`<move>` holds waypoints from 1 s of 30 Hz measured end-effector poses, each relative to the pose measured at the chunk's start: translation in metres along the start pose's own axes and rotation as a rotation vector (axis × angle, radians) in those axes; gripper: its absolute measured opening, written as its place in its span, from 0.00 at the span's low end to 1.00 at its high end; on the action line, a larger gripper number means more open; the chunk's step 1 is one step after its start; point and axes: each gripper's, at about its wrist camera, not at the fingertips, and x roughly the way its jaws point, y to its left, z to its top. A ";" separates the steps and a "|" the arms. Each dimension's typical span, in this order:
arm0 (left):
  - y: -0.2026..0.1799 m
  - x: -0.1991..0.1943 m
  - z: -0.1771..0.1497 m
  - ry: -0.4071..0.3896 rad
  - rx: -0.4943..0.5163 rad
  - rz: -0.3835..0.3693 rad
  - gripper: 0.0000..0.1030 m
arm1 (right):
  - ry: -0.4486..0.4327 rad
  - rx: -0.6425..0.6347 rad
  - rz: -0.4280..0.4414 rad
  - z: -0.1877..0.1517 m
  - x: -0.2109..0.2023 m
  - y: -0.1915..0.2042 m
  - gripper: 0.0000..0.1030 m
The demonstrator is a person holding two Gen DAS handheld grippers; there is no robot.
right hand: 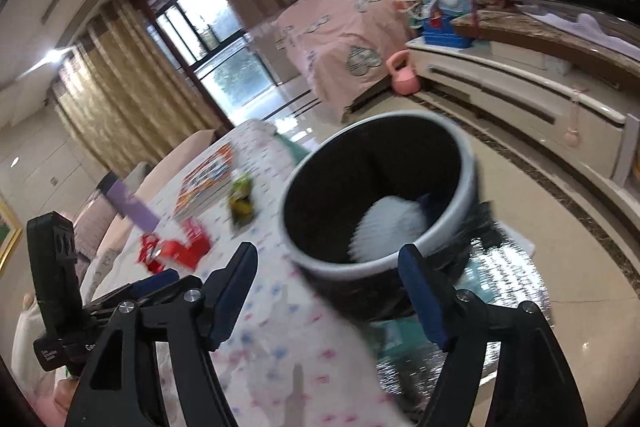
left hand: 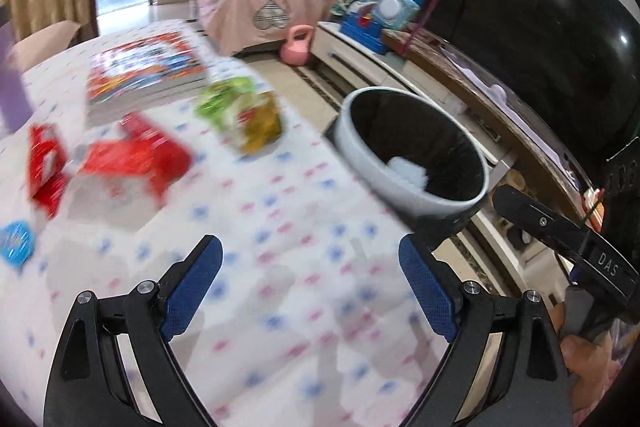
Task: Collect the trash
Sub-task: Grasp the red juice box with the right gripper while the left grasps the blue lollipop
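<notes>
The left hand-held gripper (left hand: 310, 287) hangs released over the patterned bench (left hand: 280, 247), grasping nothing. The right hand-held gripper (right hand: 328, 291) is released too, low in its frame. Red wrappers (left hand: 120, 155) lie at centre left, a green-yellow packet (left hand: 244, 111) above centre. The trash bin (left hand: 360, 163), centre right, holds white paper (left hand: 408, 171).

Only "DAS" can be read, on the black handle (left hand: 608, 264) of the other tongs.
</notes>
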 end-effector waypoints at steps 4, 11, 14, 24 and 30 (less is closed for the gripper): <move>0.038 -0.020 -0.016 -0.012 -0.077 0.025 0.89 | 0.027 -0.050 0.050 -0.016 0.011 0.029 0.73; 0.087 -0.046 -0.033 -0.035 -0.123 0.088 0.89 | 0.083 -0.147 0.124 -0.035 0.035 0.081 0.73; 0.107 -0.053 -0.040 -0.034 -0.122 0.107 0.89 | 0.108 -0.194 0.150 -0.042 0.045 0.104 0.73; 0.161 -0.066 -0.044 -0.013 -0.082 0.143 0.89 | 0.157 -0.339 0.188 -0.049 0.074 0.154 0.73; 0.188 -0.058 -0.035 0.042 0.025 0.151 0.89 | 0.184 -0.412 0.205 -0.046 0.092 0.174 0.73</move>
